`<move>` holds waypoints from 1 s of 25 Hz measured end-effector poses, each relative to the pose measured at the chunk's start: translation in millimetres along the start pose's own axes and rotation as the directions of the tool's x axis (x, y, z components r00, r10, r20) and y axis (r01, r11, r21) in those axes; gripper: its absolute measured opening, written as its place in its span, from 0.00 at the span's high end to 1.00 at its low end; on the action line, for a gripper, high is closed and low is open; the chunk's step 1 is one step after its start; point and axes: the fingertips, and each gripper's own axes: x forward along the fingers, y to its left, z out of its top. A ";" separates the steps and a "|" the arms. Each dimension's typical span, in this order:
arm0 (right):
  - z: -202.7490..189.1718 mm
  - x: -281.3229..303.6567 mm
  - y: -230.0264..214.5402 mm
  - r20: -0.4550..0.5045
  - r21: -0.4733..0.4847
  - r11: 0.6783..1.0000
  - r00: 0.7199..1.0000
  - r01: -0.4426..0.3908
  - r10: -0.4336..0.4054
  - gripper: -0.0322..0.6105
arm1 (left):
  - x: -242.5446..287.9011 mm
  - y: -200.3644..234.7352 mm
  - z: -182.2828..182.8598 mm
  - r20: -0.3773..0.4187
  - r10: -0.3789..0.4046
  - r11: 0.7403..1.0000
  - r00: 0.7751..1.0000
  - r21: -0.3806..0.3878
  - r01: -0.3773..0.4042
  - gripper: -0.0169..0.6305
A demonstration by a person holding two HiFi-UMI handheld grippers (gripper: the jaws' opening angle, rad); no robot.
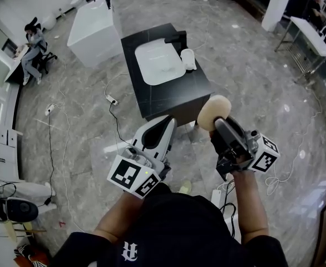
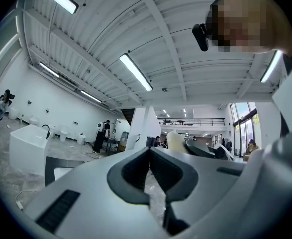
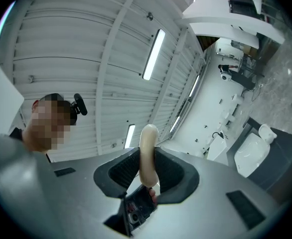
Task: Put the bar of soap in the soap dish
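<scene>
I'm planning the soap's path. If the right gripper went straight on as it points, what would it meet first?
Likely nothing near: the right gripper, shut on the soap, points up at the ceiling. The counter lies off to the side.

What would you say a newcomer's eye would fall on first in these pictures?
The cream bar of soap stands out, clamped in the right gripper near the middle of the head view. Beyond it is a black counter with a white basin, while the left gripper is shut and empty.
</scene>
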 end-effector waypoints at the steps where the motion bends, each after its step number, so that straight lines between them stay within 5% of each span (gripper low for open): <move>1: 1.5 -1.3 -4.1 -0.002 0.000 1.000 1.000 0.006 -0.006 0.79 | 2.8 0.2 -2.1 -0.004 0.002 1.000 1.000 -0.001 -0.002 0.96; 10: 15.4 3.0 -33.9 -0.019 -0.012 0.999 0.999 0.029 -0.030 0.79 | 34.0 12.0 -8.8 -0.012 -0.002 1.000 1.000 0.000 0.002 0.96; 25: 43.7 68.0 -137.9 -0.009 -0.051 0.991 0.993 0.120 -0.121 0.79 | 122.0 110.3 -11.8 -0.017 -0.086 0.996 0.996 0.007 0.086 0.96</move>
